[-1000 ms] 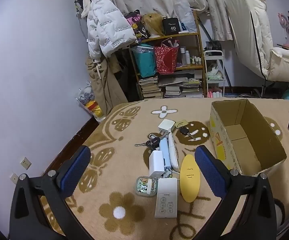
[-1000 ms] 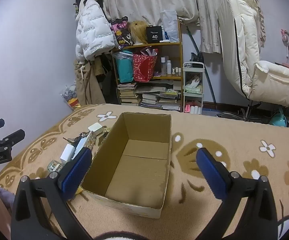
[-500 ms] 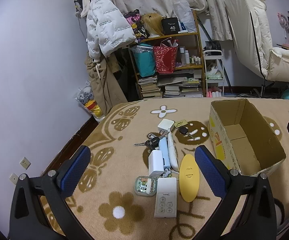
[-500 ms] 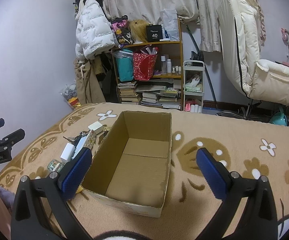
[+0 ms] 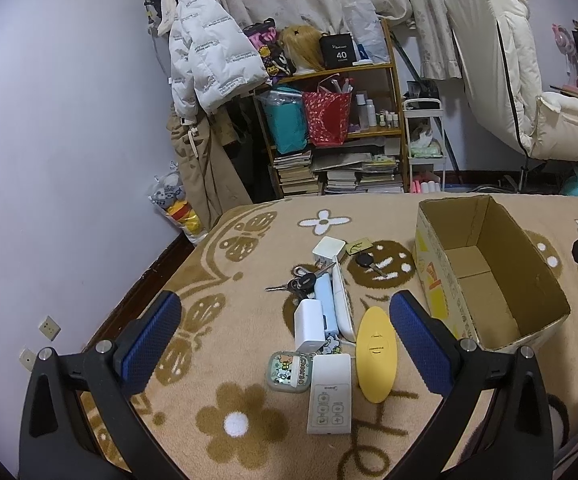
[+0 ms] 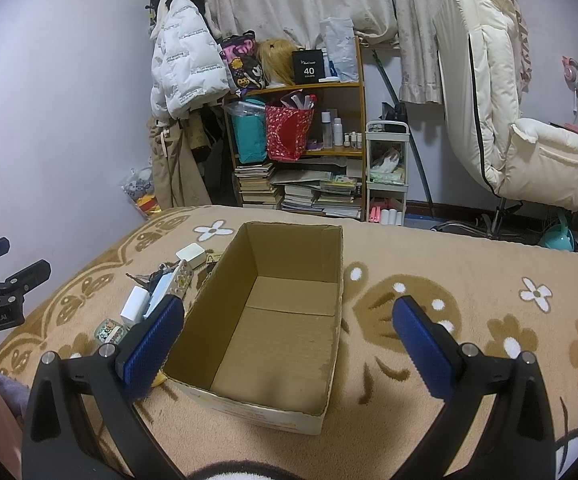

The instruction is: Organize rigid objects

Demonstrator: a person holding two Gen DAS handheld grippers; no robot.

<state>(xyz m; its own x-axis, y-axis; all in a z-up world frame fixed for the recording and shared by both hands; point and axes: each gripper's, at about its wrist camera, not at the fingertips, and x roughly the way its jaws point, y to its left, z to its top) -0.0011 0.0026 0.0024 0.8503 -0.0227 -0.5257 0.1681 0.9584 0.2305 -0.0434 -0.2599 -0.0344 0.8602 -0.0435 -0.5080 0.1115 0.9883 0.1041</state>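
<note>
A cluster of small rigid objects lies on a tan blanket (image 5: pixel 229 340) patterned with brown and white flowers and butterflies, just to the left of an open cardboard box (image 5: pixel 485 276), which stands upright and holds nothing. Nearest the left gripper (image 5: pixel 285 344) are a white remote (image 5: pixel 330 394) with four buttons, a yellow oval case (image 5: pixel 376 354) and a small green cartoon tin (image 5: pixel 289 372); behind these sit a white charger block (image 5: pixel 309 326), a pale blue bar (image 5: pixel 326 304), a narrow white strip (image 5: pixel 341 304), a bunch of keys (image 5: pixel 299 283), a white cube adapter (image 5: pixel 329 251), a black car key (image 5: pixel 367 263) and a small tan tag (image 5: pixel 359 245). The left gripper hovers above the blanket with its blue-padded fingers (image 5: pixel 151 338) spread wide and gripping nothing. The right gripper (image 6: pixel 289 340) hangs over the box's near end, its fingers (image 6: pixel 419 348) likewise wide apart and empty. Beyond the blanket's far edge a wooden shelf (image 6: pixel 359 120) carries a red bag, a teal bag, bottles and stacks of books. A white puffer jacket (image 5: pixel 205 64) hangs on the lilac wall (image 5: pixel 69 120), pale curtains (image 6: pixel 289 0) hang behind, and a cream padded chair (image 6: pixel 501 120) stands at right.
</note>
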